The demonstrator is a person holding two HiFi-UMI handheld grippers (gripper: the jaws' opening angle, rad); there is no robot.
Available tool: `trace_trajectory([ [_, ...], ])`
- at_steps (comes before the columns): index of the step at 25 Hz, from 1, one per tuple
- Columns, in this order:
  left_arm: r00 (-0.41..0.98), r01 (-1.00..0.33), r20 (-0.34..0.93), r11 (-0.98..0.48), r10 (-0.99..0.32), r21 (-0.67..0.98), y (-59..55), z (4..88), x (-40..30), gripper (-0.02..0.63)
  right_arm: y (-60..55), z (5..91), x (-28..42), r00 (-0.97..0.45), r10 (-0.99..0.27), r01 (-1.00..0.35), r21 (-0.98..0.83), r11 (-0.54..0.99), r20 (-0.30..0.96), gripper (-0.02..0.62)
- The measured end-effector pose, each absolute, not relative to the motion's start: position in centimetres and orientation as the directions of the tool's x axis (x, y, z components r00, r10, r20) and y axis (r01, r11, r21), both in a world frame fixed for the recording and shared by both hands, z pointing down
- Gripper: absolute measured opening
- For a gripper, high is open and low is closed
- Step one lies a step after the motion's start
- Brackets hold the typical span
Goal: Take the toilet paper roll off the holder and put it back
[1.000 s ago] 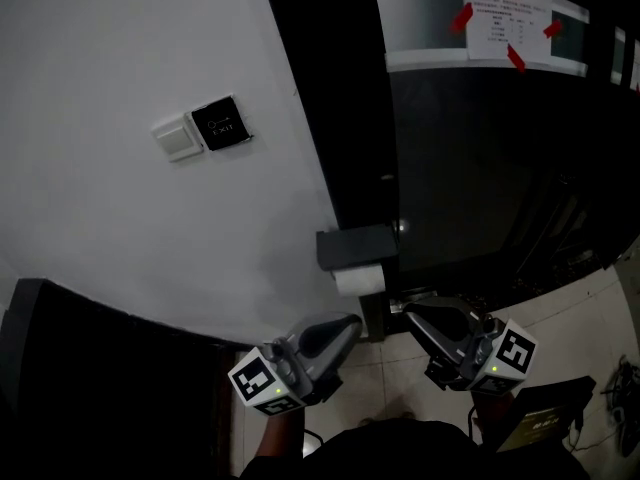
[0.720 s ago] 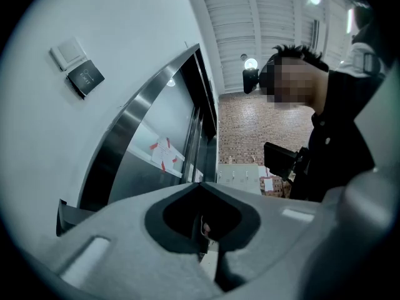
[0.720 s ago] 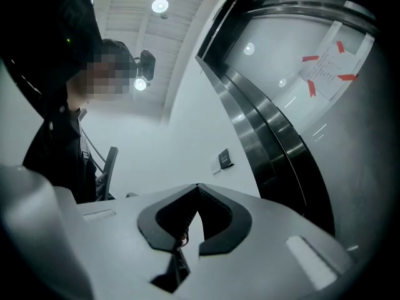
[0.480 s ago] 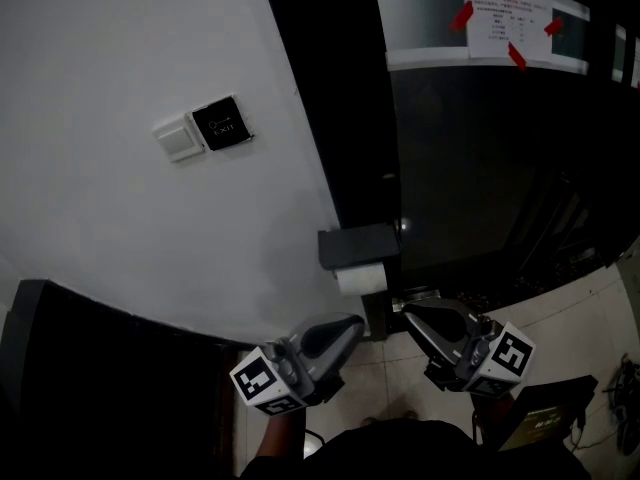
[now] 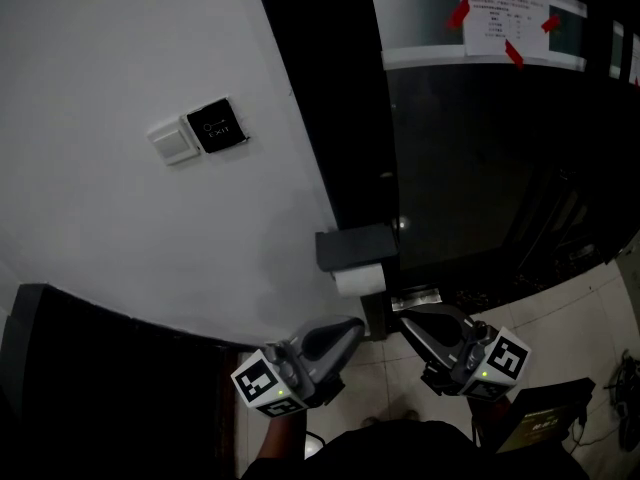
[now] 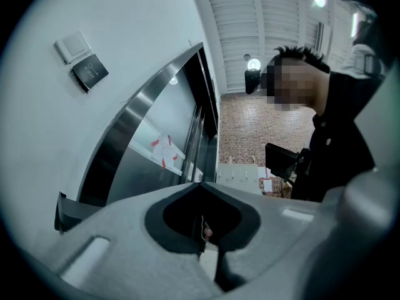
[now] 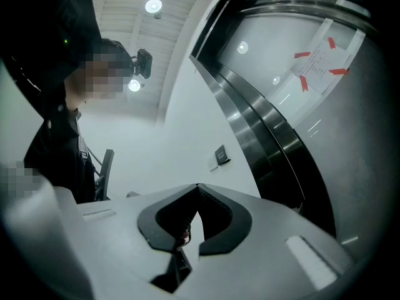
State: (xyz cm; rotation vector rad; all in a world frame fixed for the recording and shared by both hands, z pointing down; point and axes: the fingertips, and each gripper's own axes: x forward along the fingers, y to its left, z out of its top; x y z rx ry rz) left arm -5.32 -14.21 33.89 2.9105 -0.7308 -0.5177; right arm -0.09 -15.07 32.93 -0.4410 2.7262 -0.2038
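Note:
A white toilet paper roll hangs under a dark box-shaped holder fixed at the edge of the white wall. My left gripper is just below the roll, slightly to its left, jaws together with nothing between them. My right gripper is below and to the right of the roll, also shut and empty. Neither touches the roll. In the left gripper view the left gripper has its tips meeting; the right gripper in the right gripper view shows the same. The roll does not appear in either gripper view.
A white switch and a black exit plate sit on the wall. Right of the holder is a dark glass door with a taped paper notice. A dark panel fills the lower left. A black box lies on the tiled floor.
The right gripper has edged slightly left, toward the roll. The left gripper has stayed put.

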Motion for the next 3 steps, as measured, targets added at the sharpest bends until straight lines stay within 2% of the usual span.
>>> trace_trajectory([
  [3,0.825,-0.442,-0.304,-0.880,-0.476,0.176,-14.27,33.87,-5.40,0.000,-15.10,32.97,-0.11,-0.881,-0.332,-0.277,-0.203,0.939,-0.336,0.000],
])
